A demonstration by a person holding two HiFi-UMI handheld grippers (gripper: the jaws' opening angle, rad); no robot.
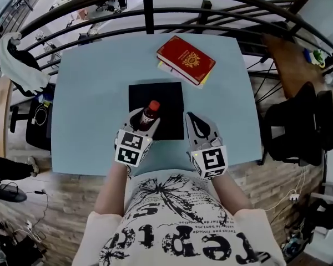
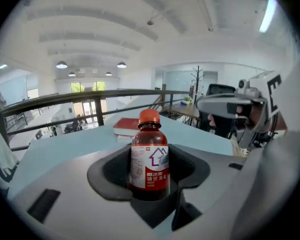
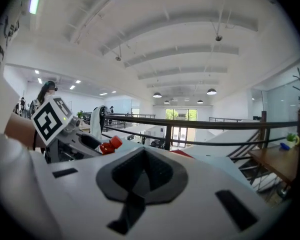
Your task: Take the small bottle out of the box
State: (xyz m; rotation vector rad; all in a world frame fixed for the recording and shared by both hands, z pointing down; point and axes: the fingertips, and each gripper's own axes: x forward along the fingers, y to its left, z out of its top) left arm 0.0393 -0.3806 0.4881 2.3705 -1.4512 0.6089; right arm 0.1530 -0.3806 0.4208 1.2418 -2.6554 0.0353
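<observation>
A small brown bottle with a red cap and a white-and-red label stands upright between the jaws of my left gripper, which is shut on its body. In the left gripper view the bottle sits in the dark notch of the closed jaws of that gripper. It is held above the near left part of the black box, a dark square on the light blue table. My right gripper hovers beside the box's right edge, shut and holding nothing; its own view shows the red cap to the left.
A red book lies on a second thin book at the table's far right. Beyond the table's far edge runs a dark metal railing. A black office chair stands to the right of the table.
</observation>
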